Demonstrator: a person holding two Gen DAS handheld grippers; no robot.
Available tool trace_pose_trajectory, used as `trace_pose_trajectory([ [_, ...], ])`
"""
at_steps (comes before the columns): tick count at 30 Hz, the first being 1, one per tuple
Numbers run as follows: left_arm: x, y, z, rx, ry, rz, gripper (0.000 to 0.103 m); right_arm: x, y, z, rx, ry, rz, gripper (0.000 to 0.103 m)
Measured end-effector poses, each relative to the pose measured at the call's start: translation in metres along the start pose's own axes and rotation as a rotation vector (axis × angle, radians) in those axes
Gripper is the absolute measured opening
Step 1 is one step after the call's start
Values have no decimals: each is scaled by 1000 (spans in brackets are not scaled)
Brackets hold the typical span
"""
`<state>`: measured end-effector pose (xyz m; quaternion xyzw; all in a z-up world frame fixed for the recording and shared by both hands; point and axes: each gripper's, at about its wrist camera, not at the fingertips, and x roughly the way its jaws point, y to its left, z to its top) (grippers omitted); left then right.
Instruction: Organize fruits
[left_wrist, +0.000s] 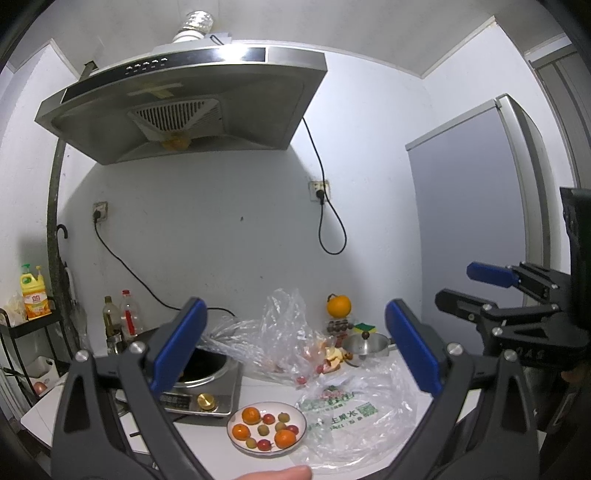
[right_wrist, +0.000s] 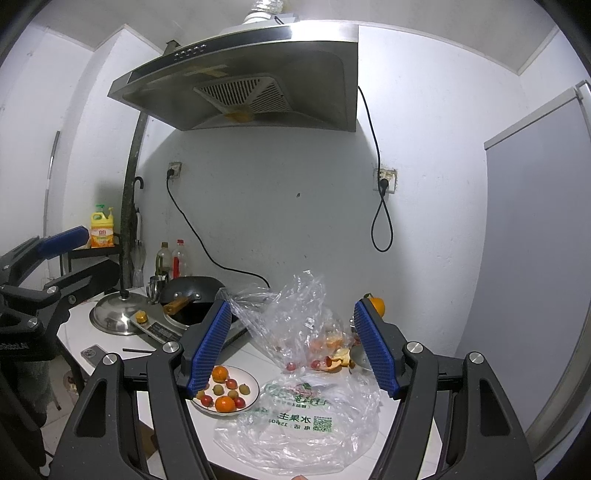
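Both grippers (left_wrist: 291, 347) (right_wrist: 291, 345) spread, empty; phone (right_wrist: 91, 355), pot lid (right_wrist: 117, 314) only in right view.

White counter (right_wrist: 258, 354) carries fruit plate (right_wrist: 255, 393), plastic bags (right_wrist: 306, 424), induction cooker (right_wrist: 162, 328), perhaps a phone (right_wrist: 90, 355)

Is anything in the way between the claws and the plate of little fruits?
Nothing visible blocks it. Both the left gripper and the right gripper hang open and empty above the counter, and the plate lies uncovered below them. The printed plastic bag lies beside it, not over it.
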<state>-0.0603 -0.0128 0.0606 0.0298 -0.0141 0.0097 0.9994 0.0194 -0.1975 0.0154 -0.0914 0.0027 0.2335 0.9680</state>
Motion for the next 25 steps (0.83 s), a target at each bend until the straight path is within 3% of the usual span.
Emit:
trace_pose_trajectory([
  [25, 1, 0, -5, -2, -10, -18, 98, 1, -1, -1, -2, 6, 1, 72],
])
